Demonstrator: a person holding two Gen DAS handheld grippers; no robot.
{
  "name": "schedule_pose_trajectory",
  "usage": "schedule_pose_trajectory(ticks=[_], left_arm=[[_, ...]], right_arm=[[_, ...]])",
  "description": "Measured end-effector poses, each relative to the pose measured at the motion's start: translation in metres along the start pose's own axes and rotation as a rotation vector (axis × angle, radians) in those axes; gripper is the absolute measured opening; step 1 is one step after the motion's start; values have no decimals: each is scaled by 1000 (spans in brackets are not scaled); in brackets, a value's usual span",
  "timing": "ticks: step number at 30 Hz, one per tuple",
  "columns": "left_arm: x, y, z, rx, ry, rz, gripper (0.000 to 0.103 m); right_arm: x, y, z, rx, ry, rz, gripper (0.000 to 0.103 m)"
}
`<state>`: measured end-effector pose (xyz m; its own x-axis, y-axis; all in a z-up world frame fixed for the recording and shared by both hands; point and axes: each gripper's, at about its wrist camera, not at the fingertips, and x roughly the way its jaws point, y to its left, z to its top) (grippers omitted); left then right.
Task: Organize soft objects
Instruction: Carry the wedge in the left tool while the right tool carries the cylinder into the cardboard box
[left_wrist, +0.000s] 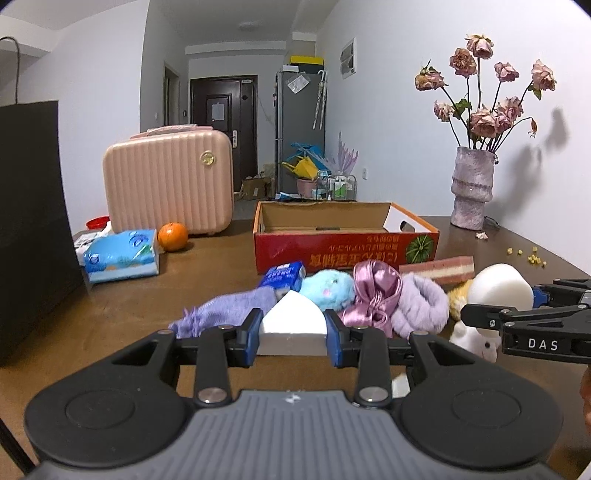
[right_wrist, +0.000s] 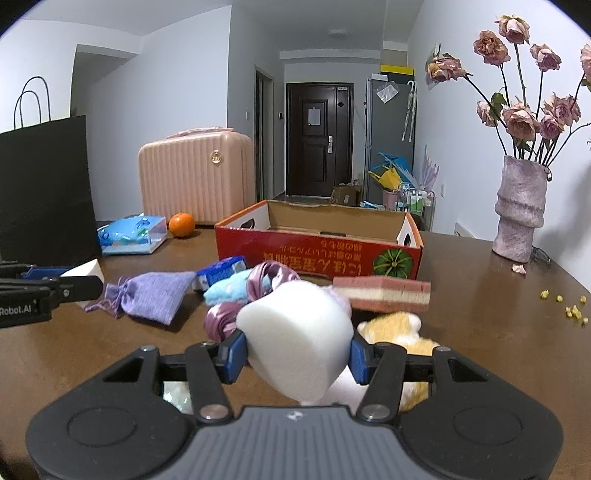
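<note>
In the lower centre of the left wrist view, the left gripper (left_wrist: 294, 334) pinches a white wedge-shaped sponge (left_wrist: 293, 324) between its blue pads, lifted just above the brown table (left_wrist: 207, 280). In the right wrist view the right gripper (right_wrist: 298, 356) clamps a rounded white foam block (right_wrist: 297, 338) at lower centre, and this block hides much of the pile behind it. That pile fills the middle of both frames: a lavender drawstring pouch (right_wrist: 155, 293), a blue tissue pack (right_wrist: 221, 271), a light blue plush (left_wrist: 327, 291), a shiny mauve satin scrunchie (left_wrist: 373, 295), a fuzzy purple scrunchie (left_wrist: 419, 308), a pink-and-cream layered sponge (right_wrist: 382, 291) and an orange-and-white plush (right_wrist: 400, 330) at lower right. Just behind the pile stands an open red cardboard box (left_wrist: 343, 249). To the upper left sit a pink suitcase (left_wrist: 168, 181), an orange (left_wrist: 173, 236) and a blue wipes packet (left_wrist: 122, 254); a black paper bag (right_wrist: 44, 184) stands at the far left. At the right edge stands a vase of dried roses (left_wrist: 472, 184), with small yellow crumbs (left_wrist: 528, 256) scattered near it.
</note>
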<state>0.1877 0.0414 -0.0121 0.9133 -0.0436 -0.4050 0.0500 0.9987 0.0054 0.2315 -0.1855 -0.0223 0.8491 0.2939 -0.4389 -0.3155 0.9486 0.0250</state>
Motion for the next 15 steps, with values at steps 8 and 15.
schedule_pose_trajectory(ticks=[8,15], left_arm=[[16,-7,26,22,-30,-7,36],[34,-14,51,33,-56,-22,36]], right_arm=[[16,-11,22,-3,-23,3,54],[32,-21,45,-5,-46,-9,54]])
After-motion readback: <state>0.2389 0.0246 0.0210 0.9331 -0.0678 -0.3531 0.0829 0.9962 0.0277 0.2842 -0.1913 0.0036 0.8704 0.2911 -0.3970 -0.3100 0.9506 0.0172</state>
